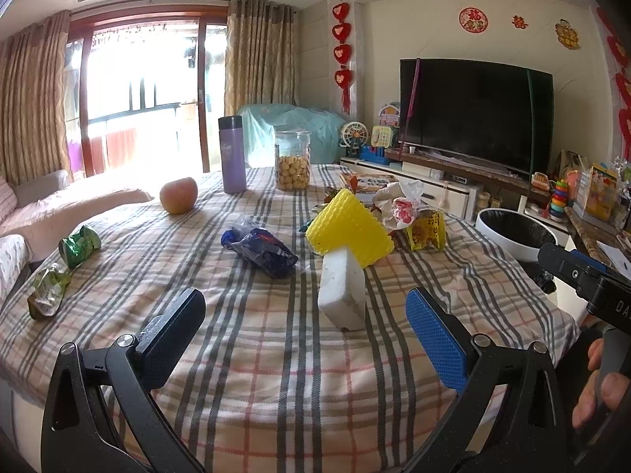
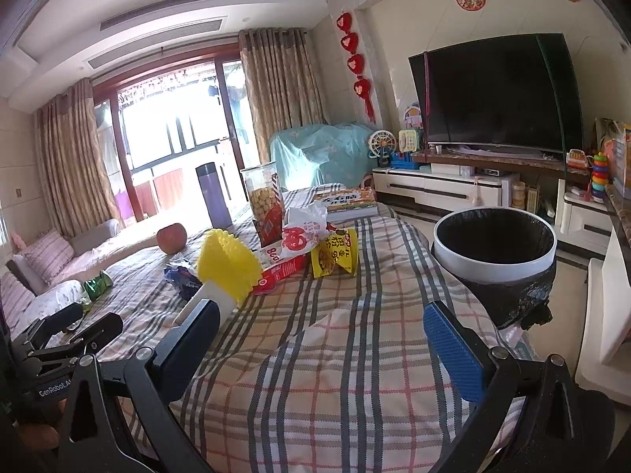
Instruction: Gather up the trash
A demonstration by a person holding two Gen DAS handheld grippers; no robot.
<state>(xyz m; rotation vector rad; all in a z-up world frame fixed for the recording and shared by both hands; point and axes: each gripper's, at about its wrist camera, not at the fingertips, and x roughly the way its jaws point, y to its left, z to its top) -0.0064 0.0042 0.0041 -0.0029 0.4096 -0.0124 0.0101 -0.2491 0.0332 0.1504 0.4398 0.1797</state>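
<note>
Trash lies across a plaid-covered table [image 1: 276, 354]: a white foam block [image 1: 342, 295] leaning on a yellow foam net [image 1: 349, 228], a dark blue wrapper [image 1: 260, 250], a green wrapper [image 1: 79, 244], a crumpled clear-green wrapper [image 1: 47, 291], a yellow snack bag [image 1: 428, 230] and a white-red bag [image 1: 398, 203]. My left gripper [image 1: 303, 335] is open, low over the cloth just short of the foam block. My right gripper [image 2: 323, 347] is open above bare cloth. A black-lined white bin [image 2: 495, 244] stands past the table's right edge.
An apple [image 1: 178, 195], a purple flask [image 1: 233, 153], a jar of snacks [image 1: 292, 159] and a flat box [image 2: 345, 199] stand at the table's far side. A sofa [image 2: 51, 264] is at left, a TV unit [image 2: 453, 185] behind the bin. A hand [image 1: 599, 386] holds the right gripper.
</note>
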